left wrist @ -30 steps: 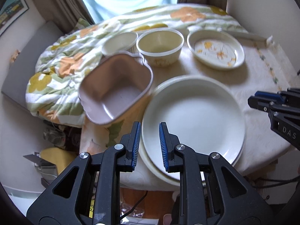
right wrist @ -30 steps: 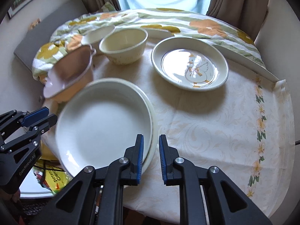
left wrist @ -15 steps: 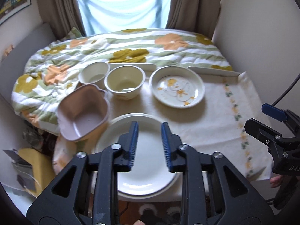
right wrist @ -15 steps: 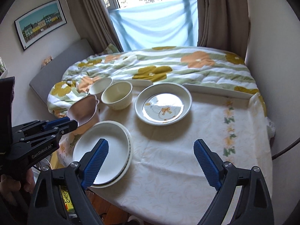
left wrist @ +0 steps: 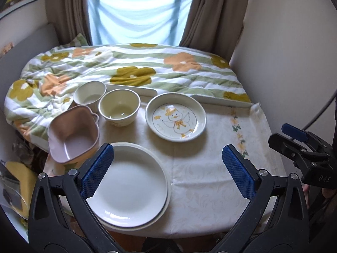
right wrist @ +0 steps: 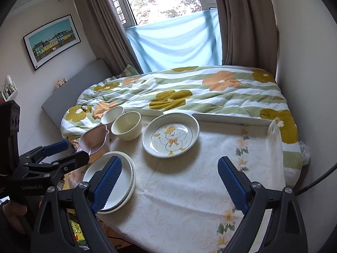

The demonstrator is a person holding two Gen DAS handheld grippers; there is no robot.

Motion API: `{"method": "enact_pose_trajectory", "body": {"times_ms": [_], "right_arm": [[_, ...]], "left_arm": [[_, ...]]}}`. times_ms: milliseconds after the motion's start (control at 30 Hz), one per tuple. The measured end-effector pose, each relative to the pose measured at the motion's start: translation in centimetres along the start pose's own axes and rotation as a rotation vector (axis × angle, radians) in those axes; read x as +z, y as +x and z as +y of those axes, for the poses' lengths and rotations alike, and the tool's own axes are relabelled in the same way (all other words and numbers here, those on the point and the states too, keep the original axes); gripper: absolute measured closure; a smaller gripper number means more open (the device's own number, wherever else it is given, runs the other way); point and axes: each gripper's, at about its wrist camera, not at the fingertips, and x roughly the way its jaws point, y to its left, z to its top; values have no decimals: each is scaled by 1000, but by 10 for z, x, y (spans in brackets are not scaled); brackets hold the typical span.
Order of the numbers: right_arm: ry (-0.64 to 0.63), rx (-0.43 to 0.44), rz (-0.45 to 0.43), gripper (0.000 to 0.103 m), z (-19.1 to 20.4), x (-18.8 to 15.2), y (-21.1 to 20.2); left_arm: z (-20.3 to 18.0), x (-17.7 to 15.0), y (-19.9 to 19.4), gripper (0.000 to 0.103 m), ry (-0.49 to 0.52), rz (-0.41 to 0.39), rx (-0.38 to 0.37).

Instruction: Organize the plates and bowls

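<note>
Nearest the cameras, the left gripper (left wrist: pixel 167 169) is spread wide and grasps nothing, hovering above the near edge of the table (left wrist: pixel 210 181). The right gripper (right wrist: pixel 169 181) is likewise released, its blue pads far apart, over the cream tablecloth (right wrist: pixel 189 200).

Just under the left gripper's left finger sit two stacked white plates (left wrist: pixel 130 189), the upper one nested inside the slightly wider lower one, at the table's near left edge. Touching their far left side, a pink square bowl (left wrist: pixel 72 133) with small handles tilts at the table's rim.

Farther in, a duck-painted plate (left wrist: pixel 175 119) lies flat near the table's middle, apart from the stack. To its left stands a cream bowl (left wrist: pixel 119 109), and just behind that, seemingly touching, a smaller white bowl (left wrist: pixel 90 94).

Beyond the dishes, a floral quilt (left wrist: pixel 137 69) in green, orange and mustard covers a bed. Behind it hang brown curtains (right wrist: pixel 242 21) and a pale blue cloth (right wrist: pixel 174 42) across the window. A framed picture (right wrist: pixel 52 40) hangs on the left wall.
</note>
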Motion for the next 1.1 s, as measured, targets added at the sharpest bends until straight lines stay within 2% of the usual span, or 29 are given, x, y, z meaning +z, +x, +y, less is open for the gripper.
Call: {"method": "enact_pose_trajectory", "body": {"times_ms": [67, 133, 233, 333, 500, 633, 700, 733, 767, 833, 900, 967, 1100], "right_arm": [[-8, -8, 44, 12, -7, 12, 10], [-7, -5, 46, 12, -15, 22, 20], [12, -17, 81, 12, -27, 38, 45], [33, 0, 141, 12, -40, 50, 76], [20, 14, 222, 12, -53, 60, 134], [27, 42, 286, 12, -62, 58, 179], [36, 50, 313, 12, -67, 57, 197], [45, 51, 326, 16, -70, 56, 206], [53, 58, 337, 20, -72, 55, 213], [62, 61, 367, 33, -77, 52, 227], [65, 61, 386, 42, -81, 50, 239], [72, 72, 397, 48, -84, 48, 248], [78, 88, 411, 63, -86, 48, 266]], "left_arm": [[6, 9, 10, 1, -34, 7, 0], [13, 17, 27, 1, -74, 30, -1], [27, 26, 61, 1, -152, 92, 39], [43, 29, 87, 1, -236, 113, 9], [63, 32, 142, 1, -351, 247, 4], [71, 29, 175, 1, -400, 260, -88], [68, 28, 195, 3, -386, 296, -86], [68, 27, 203, 10, -373, 308, -84], [68, 25, 213, 22, -369, 323, -89], [70, 21, 228, 38, -379, 352, -109], [70, 17, 242, 45, -383, 376, -118], [69, 15, 252, 57, -377, 392, -121], [67, 16, 261, 64, -347, 381, -114]]}}
